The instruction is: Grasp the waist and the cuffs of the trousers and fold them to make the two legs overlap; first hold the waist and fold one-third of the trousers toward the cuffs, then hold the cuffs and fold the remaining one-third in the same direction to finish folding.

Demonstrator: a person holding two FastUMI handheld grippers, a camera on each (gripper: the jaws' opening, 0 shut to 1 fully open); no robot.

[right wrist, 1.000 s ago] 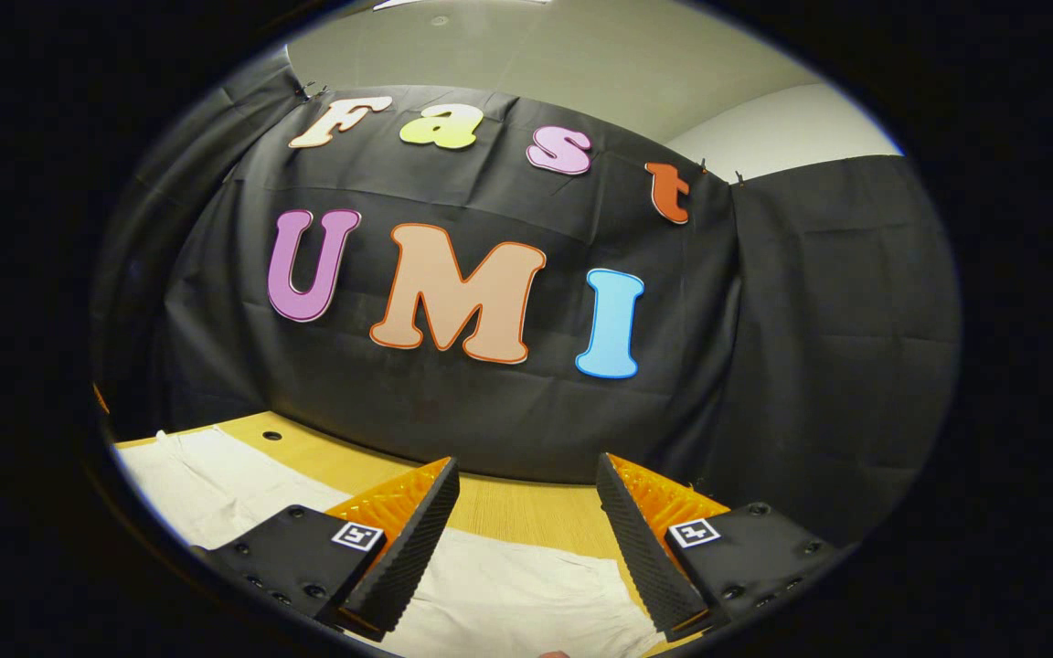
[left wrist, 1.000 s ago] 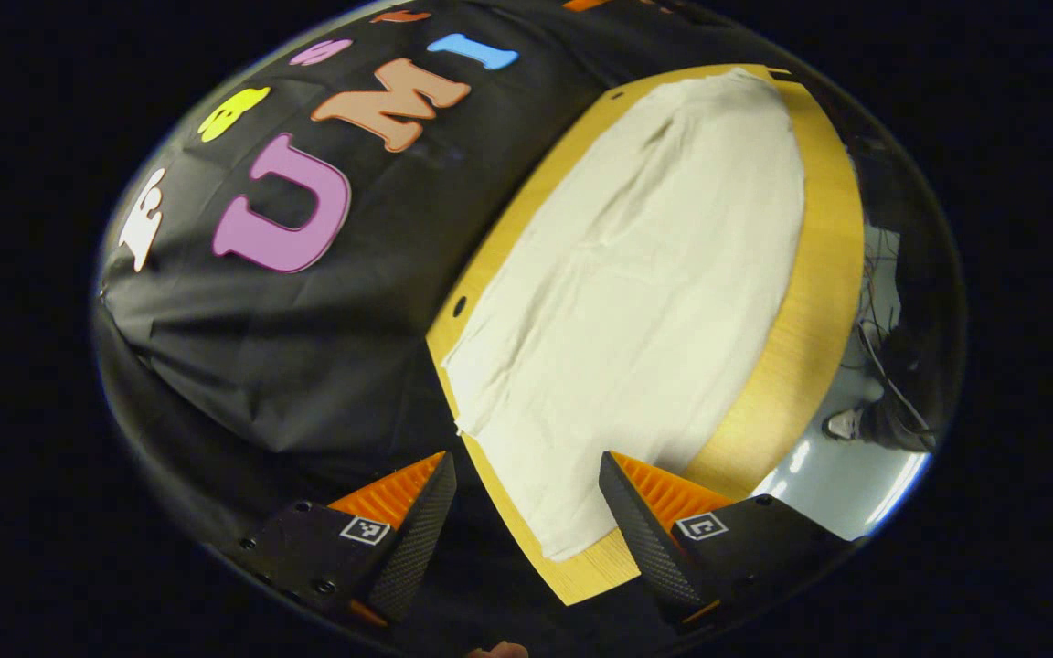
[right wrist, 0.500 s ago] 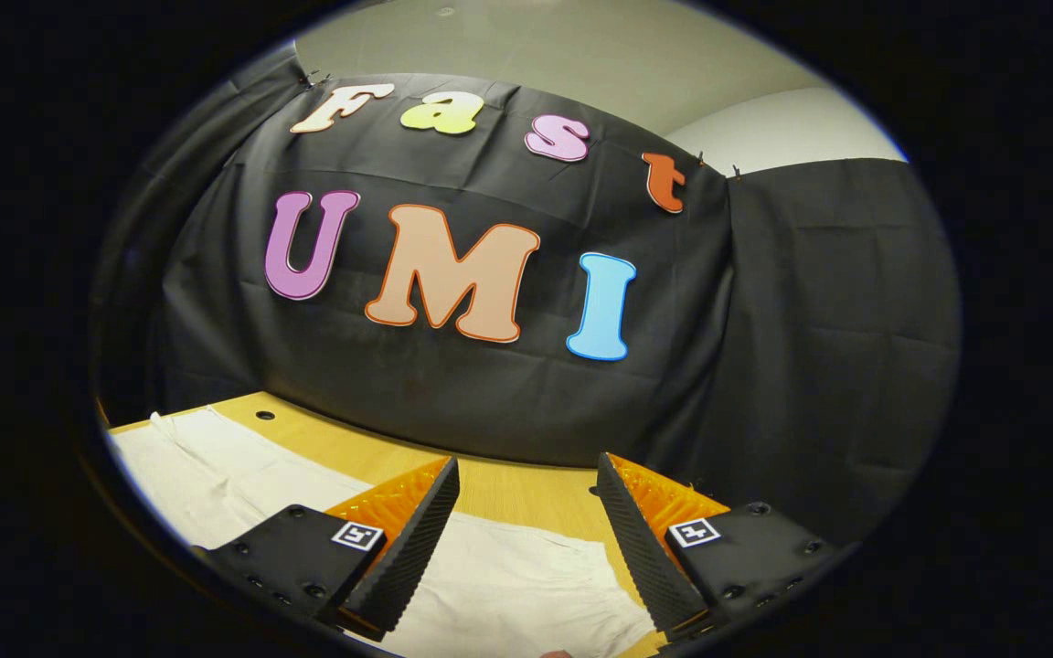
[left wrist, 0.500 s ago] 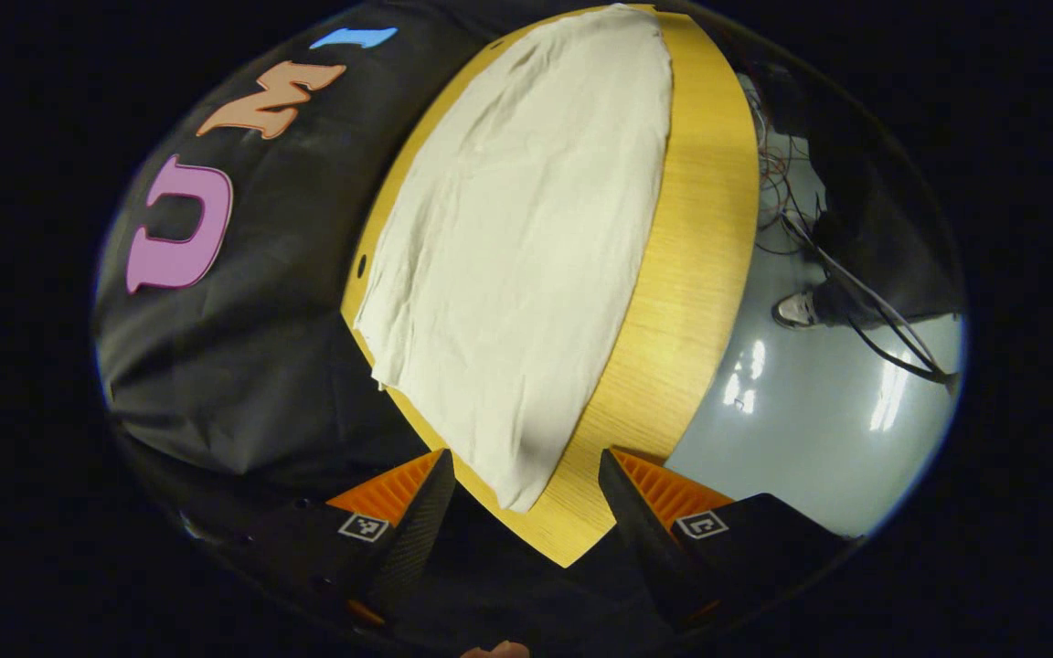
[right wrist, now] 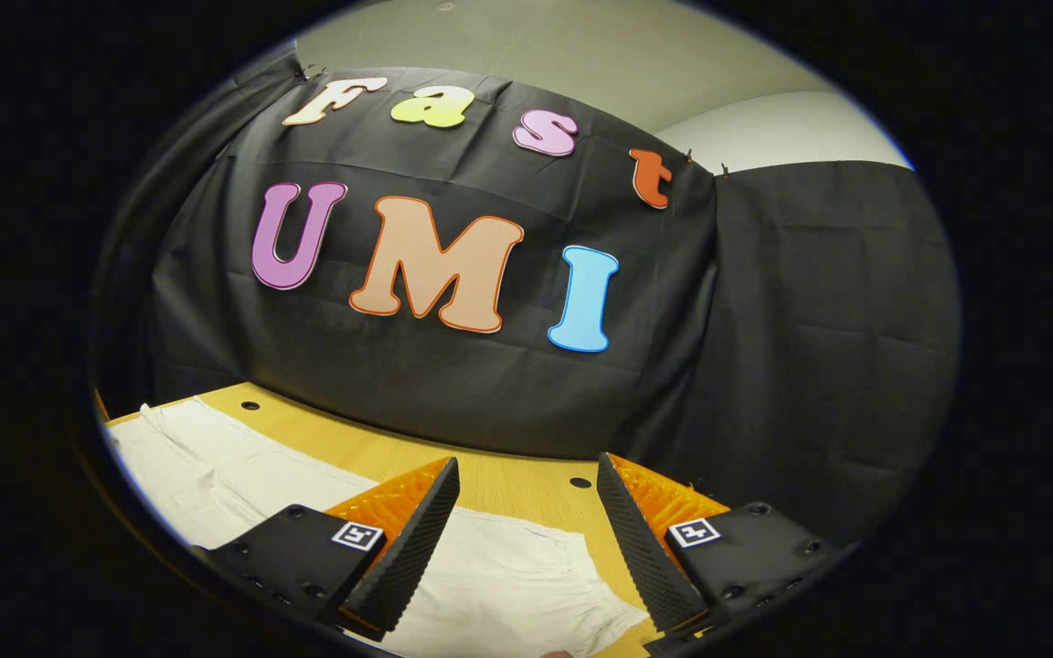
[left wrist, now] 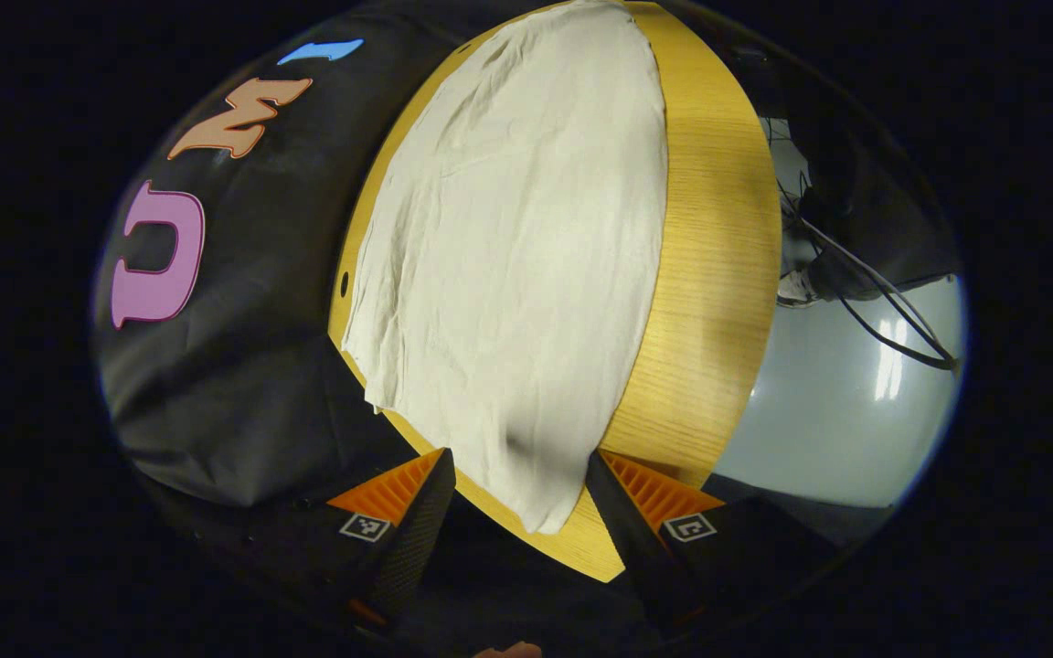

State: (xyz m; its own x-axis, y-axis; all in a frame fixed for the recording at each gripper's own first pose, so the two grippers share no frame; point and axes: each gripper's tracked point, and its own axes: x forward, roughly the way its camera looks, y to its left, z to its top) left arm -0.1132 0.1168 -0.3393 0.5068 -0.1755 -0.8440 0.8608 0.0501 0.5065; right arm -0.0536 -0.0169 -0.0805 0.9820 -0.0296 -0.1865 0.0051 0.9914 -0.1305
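Note:
Cream trousers (left wrist: 526,256) lie flat along the wooden table (left wrist: 709,274) in the left gripper view, one end reaching down to the near table corner. My left gripper (left wrist: 519,471) hovers open just above that near end, the cloth's edge between its fingers but not pinched. In the right gripper view the trousers (right wrist: 508,585) lie under my right gripper (right wrist: 526,475), which stands open above the cloth near the table's back edge (right wrist: 371,448). The end of the garment there shows gathered wrinkles.
The black cloth wall (right wrist: 490,384) rises straight behind the table. Small holes (right wrist: 580,482) dot the tabletop near its back edge. Beyond the table's long side lies a shiny grey floor (left wrist: 837,411) with cables (left wrist: 865,292) and a person's shoe (left wrist: 796,288).
My left gripper has swung and dropped closer to the near end of the trousers, so the cloth now reaches between its fingers. The right gripper has tilted slightly down over the table.

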